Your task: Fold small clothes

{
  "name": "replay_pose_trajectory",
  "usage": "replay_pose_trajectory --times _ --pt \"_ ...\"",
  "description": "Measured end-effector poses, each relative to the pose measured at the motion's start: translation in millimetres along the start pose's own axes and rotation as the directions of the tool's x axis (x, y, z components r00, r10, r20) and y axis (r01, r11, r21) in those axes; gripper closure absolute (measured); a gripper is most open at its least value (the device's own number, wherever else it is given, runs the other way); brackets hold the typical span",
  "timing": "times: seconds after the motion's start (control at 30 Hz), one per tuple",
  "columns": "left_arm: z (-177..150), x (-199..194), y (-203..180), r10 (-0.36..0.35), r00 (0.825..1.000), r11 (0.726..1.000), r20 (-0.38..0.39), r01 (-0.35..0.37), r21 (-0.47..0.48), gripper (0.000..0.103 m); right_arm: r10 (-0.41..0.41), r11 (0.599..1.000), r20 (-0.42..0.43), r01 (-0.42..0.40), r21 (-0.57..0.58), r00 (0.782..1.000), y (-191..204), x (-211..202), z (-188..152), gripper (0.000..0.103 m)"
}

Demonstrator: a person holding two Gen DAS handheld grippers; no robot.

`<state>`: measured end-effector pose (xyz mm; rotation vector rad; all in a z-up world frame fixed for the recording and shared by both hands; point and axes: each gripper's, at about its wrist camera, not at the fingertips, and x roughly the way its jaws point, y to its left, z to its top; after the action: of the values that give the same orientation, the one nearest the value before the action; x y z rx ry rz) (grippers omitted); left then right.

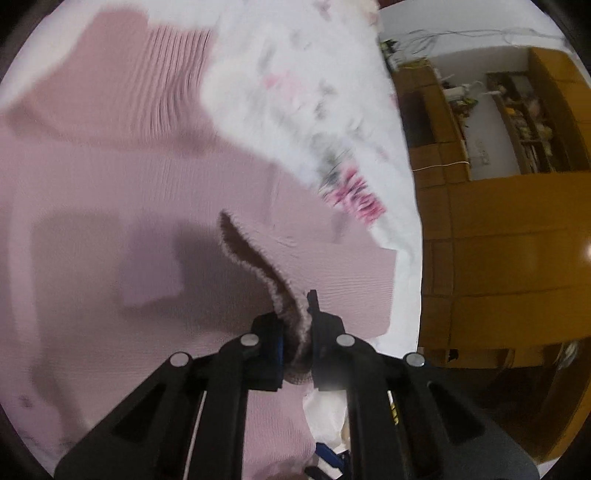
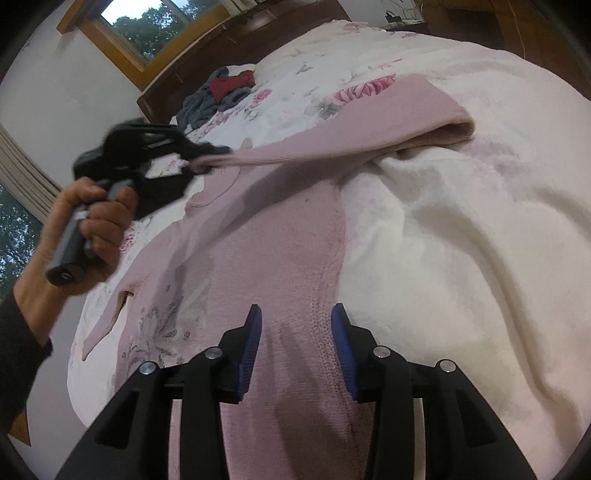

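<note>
A home bedroom is showing: floral bedspread (image 2: 295,85) covering a bed; wooden-framed window (image 2: 136,29) at eleven o'clock; wooden shelving (image 1: 517,122) at two o'clock.

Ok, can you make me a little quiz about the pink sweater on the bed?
1. True or false: the left gripper is shut on the pink sweater's sleeve.
2. The right gripper is: A) open above the sweater, B) shut on the sweater, C) holding the red cloth.
3. Fill in: the grey and red clothes lie far up the bed, near the ____.

Key: 1 true; 2 A; 3 headboard.
</note>
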<state>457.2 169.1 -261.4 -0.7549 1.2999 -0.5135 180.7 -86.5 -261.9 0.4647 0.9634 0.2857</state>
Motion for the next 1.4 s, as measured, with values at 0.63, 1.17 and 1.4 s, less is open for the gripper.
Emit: replay_pose_trajectory --times 0.63,1.17,1.4 --pt "22 -160 78 0.185 0.975 0.98 0.124 -0.192 0.047 0.095 0.032 0.998 0.002 -0.032 -0.049 0.999 35 3 2 0.061" --pt "28 -188 205 0.297 0.948 0.951 0.114 -0.283 -0.122 0.095 0.044 0.997 -0.034 -0.046 -0.059 0.998 45 17 -5 0.061" --pt "19 -166 221 0.442 0.894 0.891 0.068 -0.43 -0.143 0.063 0.046 0.996 -0.048 -0.049 -0.071 0.998 51 20 -7 0.061"
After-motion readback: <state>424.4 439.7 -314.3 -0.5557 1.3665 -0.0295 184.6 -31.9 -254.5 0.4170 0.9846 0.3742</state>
